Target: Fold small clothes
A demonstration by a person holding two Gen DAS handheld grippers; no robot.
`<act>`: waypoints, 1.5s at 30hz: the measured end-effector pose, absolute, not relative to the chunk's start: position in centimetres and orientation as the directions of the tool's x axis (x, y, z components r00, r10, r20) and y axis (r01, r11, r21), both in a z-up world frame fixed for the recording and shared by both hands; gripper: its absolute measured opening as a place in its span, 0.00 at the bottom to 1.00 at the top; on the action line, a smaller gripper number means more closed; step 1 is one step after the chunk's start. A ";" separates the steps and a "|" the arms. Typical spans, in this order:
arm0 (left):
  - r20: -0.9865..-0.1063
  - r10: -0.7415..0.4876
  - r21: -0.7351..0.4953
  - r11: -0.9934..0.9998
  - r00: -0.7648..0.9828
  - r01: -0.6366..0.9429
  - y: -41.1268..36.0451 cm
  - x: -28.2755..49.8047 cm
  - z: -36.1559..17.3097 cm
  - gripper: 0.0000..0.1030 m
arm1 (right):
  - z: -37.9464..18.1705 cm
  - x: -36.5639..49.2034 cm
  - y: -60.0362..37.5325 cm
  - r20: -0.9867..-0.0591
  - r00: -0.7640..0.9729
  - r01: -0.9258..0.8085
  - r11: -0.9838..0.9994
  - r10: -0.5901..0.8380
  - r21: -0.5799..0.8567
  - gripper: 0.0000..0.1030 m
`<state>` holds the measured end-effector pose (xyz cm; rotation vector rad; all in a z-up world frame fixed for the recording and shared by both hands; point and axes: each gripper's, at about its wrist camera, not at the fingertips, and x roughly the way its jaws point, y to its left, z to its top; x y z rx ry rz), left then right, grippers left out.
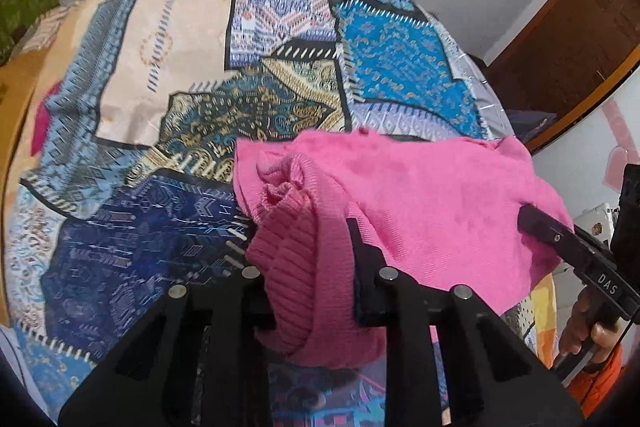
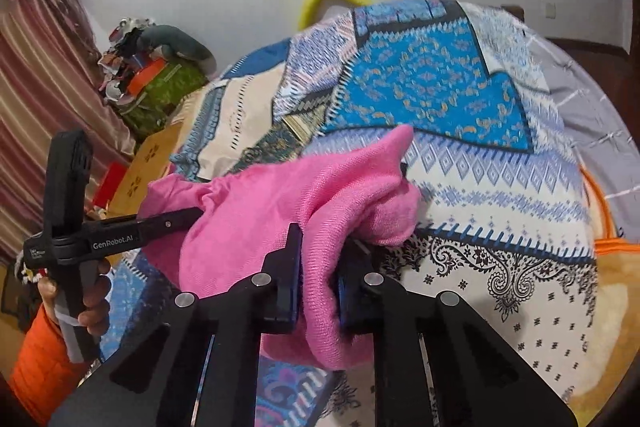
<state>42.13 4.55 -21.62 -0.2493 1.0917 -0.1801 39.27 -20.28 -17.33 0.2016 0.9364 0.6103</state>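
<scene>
Both grippers are matte black, each with round silver pins on the linkage behind its jaws. The right gripper (image 1: 532, 223) bears white "DAS" lettering; the left gripper (image 2: 192, 217) reads "GenRobot.AI". Behind each handle shows an orange quilted sleeve (image 2: 40, 359).

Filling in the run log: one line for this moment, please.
left claw: shut on pink garment | right claw: shut on pink garment | garment: bunched above patterned bedspread
</scene>
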 end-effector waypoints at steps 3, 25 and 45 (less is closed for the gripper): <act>-0.837 -0.255 -0.275 0.961 0.485 0.030 4.7 41.0 -19.6 0.22 | -15.7 38.4 -19.8 -0.681 0.453 -0.423 0.811 0.576 0.405 0.11; -0.777 -0.140 -0.221 0.974 0.613 -0.058 14.6 28.9 -12.9 0.21 | -11.4 30.5 -10.8 -0.634 0.402 -0.556 0.727 0.660 0.403 0.11; -0.871 -0.119 -0.196 0.974 0.477 -0.115 18.4 25.1 -23.8 0.25 | -20.1 28.2 -7.4 -0.776 0.243 -0.558 0.738 0.582 0.379 0.14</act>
